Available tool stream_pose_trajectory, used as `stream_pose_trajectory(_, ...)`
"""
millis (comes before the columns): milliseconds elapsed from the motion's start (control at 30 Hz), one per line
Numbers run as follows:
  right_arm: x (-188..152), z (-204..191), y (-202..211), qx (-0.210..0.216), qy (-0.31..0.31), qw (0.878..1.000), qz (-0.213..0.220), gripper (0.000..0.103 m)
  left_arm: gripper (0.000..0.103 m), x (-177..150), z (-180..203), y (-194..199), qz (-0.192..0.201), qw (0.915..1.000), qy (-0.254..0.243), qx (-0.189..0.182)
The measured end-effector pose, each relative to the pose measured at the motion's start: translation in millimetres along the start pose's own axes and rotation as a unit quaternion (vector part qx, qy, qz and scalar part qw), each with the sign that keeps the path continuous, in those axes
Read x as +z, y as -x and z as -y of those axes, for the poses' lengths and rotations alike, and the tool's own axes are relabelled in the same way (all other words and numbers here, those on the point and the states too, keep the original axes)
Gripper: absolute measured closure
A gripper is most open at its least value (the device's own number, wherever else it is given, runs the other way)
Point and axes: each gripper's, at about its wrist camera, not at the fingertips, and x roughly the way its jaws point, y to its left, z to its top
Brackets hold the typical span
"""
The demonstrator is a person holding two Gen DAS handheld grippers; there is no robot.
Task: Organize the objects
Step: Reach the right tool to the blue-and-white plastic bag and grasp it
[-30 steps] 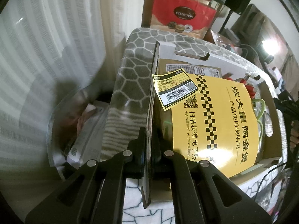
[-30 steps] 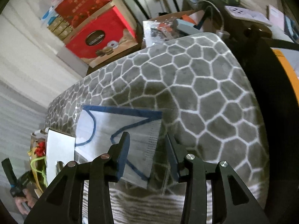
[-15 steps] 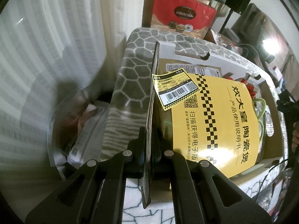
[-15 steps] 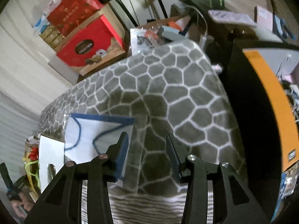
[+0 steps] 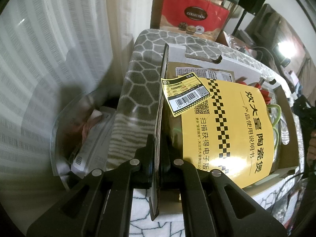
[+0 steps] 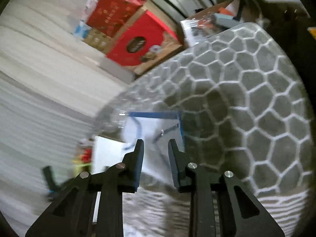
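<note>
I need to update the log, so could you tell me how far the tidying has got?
Done: yellow booklet lies in the box. In hand: left gripper pinches the box flap; right gripper, closing, reaches the packaged face mask. Left: moving the mask.

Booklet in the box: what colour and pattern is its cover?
Yellow, with a black checkered stripe and black text; the booklet shows best in the left wrist view.
</note>
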Motion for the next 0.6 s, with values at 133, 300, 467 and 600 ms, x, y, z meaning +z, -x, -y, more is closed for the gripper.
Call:
stream_pose_trajectory(133,-0.3,8.7,-4.8,-0.069,-0.007,0.998,0.003,0.073,0.100,0.5,0.0,0.0,0.000,1.0000,0.002,-0.001)
stream_pose_trajectory(300,0.7,9.5,-8.9,-0.085,0.008,0.996,0.001,0.075,0.100,0.3,1.5,0.1,0.000,1.0000,0.000,0.002)
stream_pose_trajectory(467,-0.3,4.1,-15.7,-0.079,0.024,0.997,-0.012,0.083,0.100,0.5,2.0,0.0,0.000,1.0000,0.000,0.003)
stream_pose_trajectory(600,-1.1,1.5,-22.1,-0.061,0.019,0.998,-0.026,0.082,0.100,0.6,2.0,0.1,0.000,1.0000,0.000,0.003)
